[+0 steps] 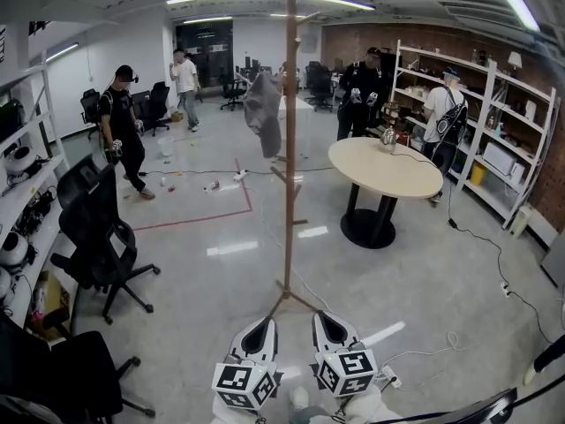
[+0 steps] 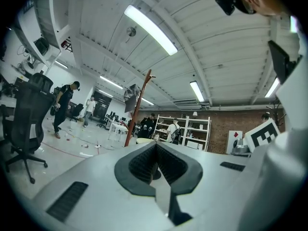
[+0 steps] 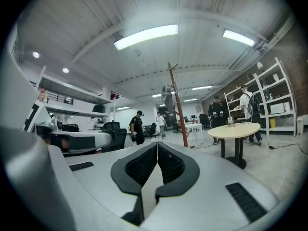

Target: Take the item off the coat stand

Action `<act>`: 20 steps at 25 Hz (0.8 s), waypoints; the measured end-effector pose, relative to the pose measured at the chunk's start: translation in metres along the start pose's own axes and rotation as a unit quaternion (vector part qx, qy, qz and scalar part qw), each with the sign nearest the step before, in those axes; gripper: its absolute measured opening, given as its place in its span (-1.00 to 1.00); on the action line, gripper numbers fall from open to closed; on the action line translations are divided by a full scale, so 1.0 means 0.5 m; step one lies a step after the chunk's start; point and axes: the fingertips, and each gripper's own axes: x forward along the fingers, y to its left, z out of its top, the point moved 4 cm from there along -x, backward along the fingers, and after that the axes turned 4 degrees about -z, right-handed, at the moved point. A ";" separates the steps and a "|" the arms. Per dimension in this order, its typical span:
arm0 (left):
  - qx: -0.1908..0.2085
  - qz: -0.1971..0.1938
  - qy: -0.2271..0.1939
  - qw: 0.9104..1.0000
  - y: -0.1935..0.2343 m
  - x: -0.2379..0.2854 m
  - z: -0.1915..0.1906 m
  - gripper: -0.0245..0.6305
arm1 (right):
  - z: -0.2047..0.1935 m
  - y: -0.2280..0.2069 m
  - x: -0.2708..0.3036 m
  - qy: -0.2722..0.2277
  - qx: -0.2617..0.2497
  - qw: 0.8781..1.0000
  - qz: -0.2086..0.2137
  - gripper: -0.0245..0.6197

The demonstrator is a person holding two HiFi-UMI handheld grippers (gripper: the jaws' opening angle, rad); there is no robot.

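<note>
A tall wooden coat stand (image 1: 290, 148) rises from the floor in the middle of the room. A grey garment (image 1: 263, 113) hangs from a peg on its upper left side. Both grippers are low at the bottom of the head view, well short of the stand's base. My left gripper (image 1: 261, 327) is shut and holds nothing. My right gripper (image 1: 326, 319) is shut too, also with nothing in it. The left gripper view shows the coat stand (image 2: 136, 109) and the garment (image 2: 130, 96) far ahead; the right gripper view shows the stand (image 3: 177, 105) and the garment (image 3: 168, 95) in the distance.
A round beige table (image 1: 385, 168) stands right of the stand. Black office chairs (image 1: 99, 237) line the left side by shelving. White shelves (image 1: 494, 122) run along the right wall. Several people stand at the back. Cables (image 1: 481, 246) trail over the glossy floor.
</note>
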 end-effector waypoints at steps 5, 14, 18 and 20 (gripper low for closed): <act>0.001 0.002 -0.001 1.000 0.018 0.031 0.004 -0.99 | 0.002 -0.008 0.038 -0.001 0.002 1.000 0.004 -0.90; 0.003 0.008 0.004 1.000 0.044 0.115 0.009 -0.99 | 0.019 -0.045 0.122 0.001 0.018 1.000 0.024 -0.89; 0.002 0.017 0.002 1.000 0.059 0.153 0.022 -0.99 | 0.036 -0.063 0.163 0.003 0.011 0.999 0.031 -0.89; 0.001 0.022 0.001 1.000 0.073 0.172 0.026 -0.99 | 0.039 -0.071 0.188 0.003 0.010 0.999 0.035 -0.89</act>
